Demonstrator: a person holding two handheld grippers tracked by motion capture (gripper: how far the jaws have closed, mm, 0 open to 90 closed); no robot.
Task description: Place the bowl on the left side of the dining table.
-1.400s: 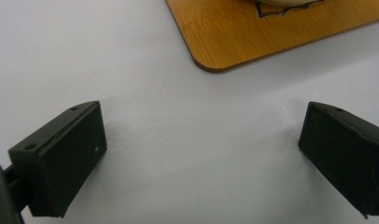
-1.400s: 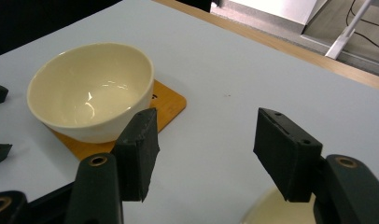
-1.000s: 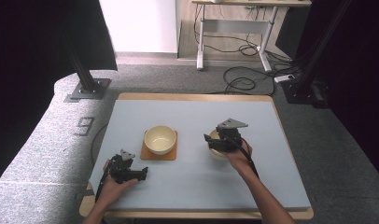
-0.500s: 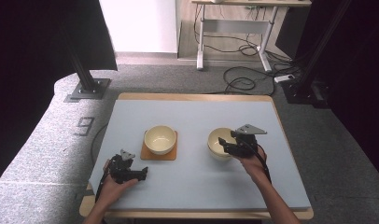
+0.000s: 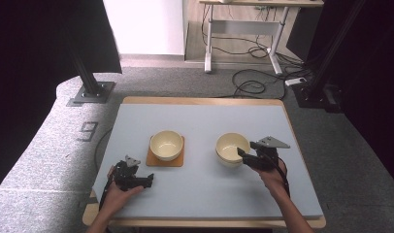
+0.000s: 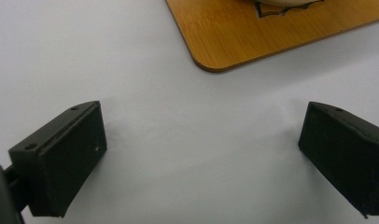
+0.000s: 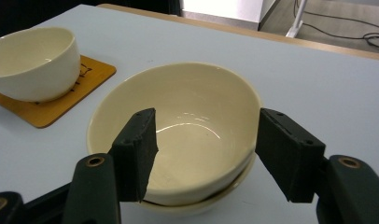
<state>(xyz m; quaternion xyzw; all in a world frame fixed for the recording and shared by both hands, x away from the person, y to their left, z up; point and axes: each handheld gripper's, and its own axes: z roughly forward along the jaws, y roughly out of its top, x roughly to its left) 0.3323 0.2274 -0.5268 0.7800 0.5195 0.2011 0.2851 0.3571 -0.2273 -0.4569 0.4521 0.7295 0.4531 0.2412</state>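
A cream bowl [image 5: 166,144] stands on a wooden coaster [image 5: 165,158] left of the table's middle. A second cream bowl [image 5: 230,147] sits straight on the mat to its right; in the right gripper view this bowl [image 7: 187,126] has another rim showing under it. My right gripper [image 5: 243,155] is open at that bowl's right side, its jaws level with the rim and apart from it [image 7: 207,116]. Near the front left edge, my left gripper [image 5: 147,180] rests low over the mat, open and holding nothing [image 6: 201,112], with the coaster's corner [image 6: 271,32] just ahead.
The blue-grey mat [image 5: 200,121] covers a wooden table [image 5: 205,100]. The left bowl [image 7: 33,60] and its coaster [image 7: 57,109] lie off to the right gripper's left. Beyond the table are a desk frame [image 5: 243,34], floor cables [image 5: 253,82] and a stand base [image 5: 90,92].
My right gripper has drawn back to the right from over the second bowl, which now stands uncovered on the mat. The left gripper has stayed put.
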